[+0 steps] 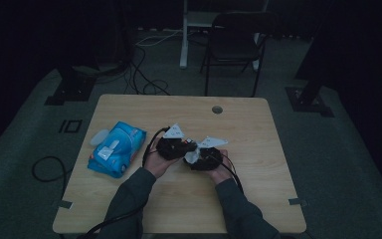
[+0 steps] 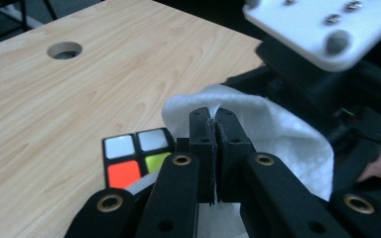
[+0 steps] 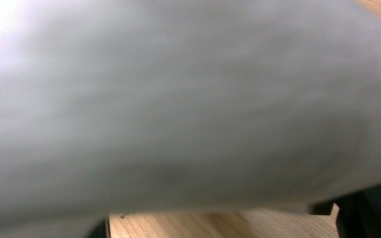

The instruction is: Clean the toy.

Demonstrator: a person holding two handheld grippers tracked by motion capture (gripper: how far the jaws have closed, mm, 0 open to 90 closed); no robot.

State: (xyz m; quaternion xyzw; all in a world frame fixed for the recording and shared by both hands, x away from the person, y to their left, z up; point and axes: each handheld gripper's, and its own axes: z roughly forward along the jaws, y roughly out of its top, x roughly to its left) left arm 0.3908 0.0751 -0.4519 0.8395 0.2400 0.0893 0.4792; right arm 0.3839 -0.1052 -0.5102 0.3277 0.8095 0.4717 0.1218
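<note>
wipe: I've got a white, fuzzy wet wipe [image 2: 278, 134] bunched up between my two grippers, just above the middle of the light wooden table [image 1: 258, 134]. In the high view it's the pale scrap [image 1: 192, 157] right where the two tools meet.

left gripper: my left gripper [image 2: 212, 130] has its black fingers [image 2: 200, 134] pressed together with an edge of the wipe pinched in the seam, and the cloth billows out behind and to the right of them. From above it sits at centre-left [image 1: 175, 147], grey three-cornered plate on top.

right gripper: my right gripper [image 1: 206, 157] is just beside the left one, nearly touching it. Its own camera is smothered by a blurry grey-white sheet [image 3: 188, 104], so I can't see the fingers there; they're closed down, and the wipe lies draped right over that end.

cube: a small puzzle cube with white, orange and yellow-green tiles [image 2: 136, 158] sits on the table right below my left fingers, partly tucked under the wipe.

wipes pack: a soft blue plastic pack of wipes [image 1: 116, 148] lies flat near the left edge of the table, well apart from the grippers.

table hole: round cable hole [image 1: 217, 109] near the far edge.
</note>
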